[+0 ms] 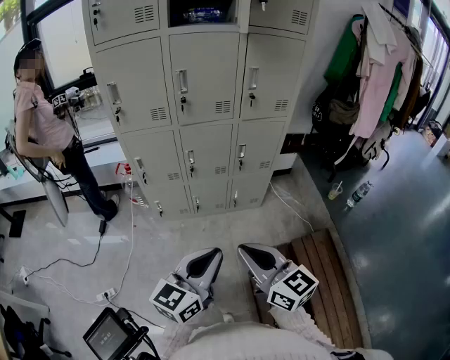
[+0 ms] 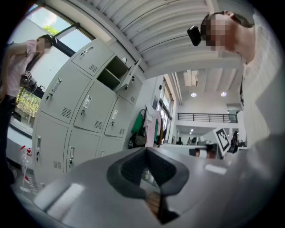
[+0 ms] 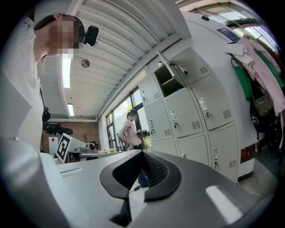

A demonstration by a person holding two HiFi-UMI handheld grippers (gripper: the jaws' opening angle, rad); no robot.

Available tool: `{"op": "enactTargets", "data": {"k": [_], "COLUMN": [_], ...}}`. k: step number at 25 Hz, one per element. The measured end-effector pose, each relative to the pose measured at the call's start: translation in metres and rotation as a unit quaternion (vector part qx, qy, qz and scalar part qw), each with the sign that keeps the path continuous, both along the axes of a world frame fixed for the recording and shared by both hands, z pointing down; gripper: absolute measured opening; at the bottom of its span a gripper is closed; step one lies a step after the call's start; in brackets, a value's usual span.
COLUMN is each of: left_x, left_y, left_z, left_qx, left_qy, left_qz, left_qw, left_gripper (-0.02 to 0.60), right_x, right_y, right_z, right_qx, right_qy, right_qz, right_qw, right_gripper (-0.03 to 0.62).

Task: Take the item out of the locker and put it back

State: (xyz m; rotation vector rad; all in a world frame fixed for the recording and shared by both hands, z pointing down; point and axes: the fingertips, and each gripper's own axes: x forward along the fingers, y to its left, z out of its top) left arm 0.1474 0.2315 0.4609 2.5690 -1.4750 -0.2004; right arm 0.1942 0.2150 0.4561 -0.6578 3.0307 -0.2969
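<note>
The grey locker bank (image 1: pixel 204 105) stands ahead across the floor. Its top middle compartment (image 1: pixel 204 13) is open, and a clear bluish item that looks like a plastic bottle lies inside. The open compartment (image 2: pixel 115 71) also shows in the left gripper view, with its door (image 2: pixel 130 80) swung out, and again as the open compartment (image 3: pixel 167 80) in the right gripper view. My left gripper (image 1: pixel 213 253) and right gripper (image 1: pixel 245 249) are held low and close to my body, side by side, far from the lockers. Both are shut, left gripper (image 2: pixel 146 149) and right gripper (image 3: pixel 142 152), with nothing between the jaws.
A person in a pink top (image 1: pixel 42 119) stands at the left by the window. A rack of hanging clothes (image 1: pixel 380 77) fills the right. A wooden pallet (image 1: pixel 327 281) lies beside my feet. Cables (image 1: pixel 84 260) and a small screen (image 1: pixel 109 336) are on the floor at the left; a bottle (image 1: pixel 358 193) stands at the right.
</note>
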Motion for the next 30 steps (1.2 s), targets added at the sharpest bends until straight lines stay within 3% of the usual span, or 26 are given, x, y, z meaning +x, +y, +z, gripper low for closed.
{"op": "enactTargets", "data": {"k": [14, 21, 30], "left_x": [-0.108, -0.158, -0.192], "left_y": [-0.168, -0.234, -0.292], "left_z": [-0.06, -0.058, -0.07], "left_qx": [0.081, 0.072, 0.082], "left_qy": [-0.013, -0.012, -0.008], "left_qz": [0.032, 0.044, 0.036], "left_qw": [0.9961, 0.9964, 0.9959], "left_gripper": [0.008, 0.008, 0.008], "right_x": [-0.111, -0.164, -0.202], "right_y": [-0.167, -0.227, -0.281], "right_z": [-0.055, -0.059, -0.065], "right_qx": [0.071, 0.068, 0.067], "right_qy": [-0.024, -0.02, -0.021], "right_qz": [0.032, 0.037, 0.019], "right_qw": [0.997, 0.997, 0.997], "right_gripper": [-0.003, -0.003, -0.003]}}
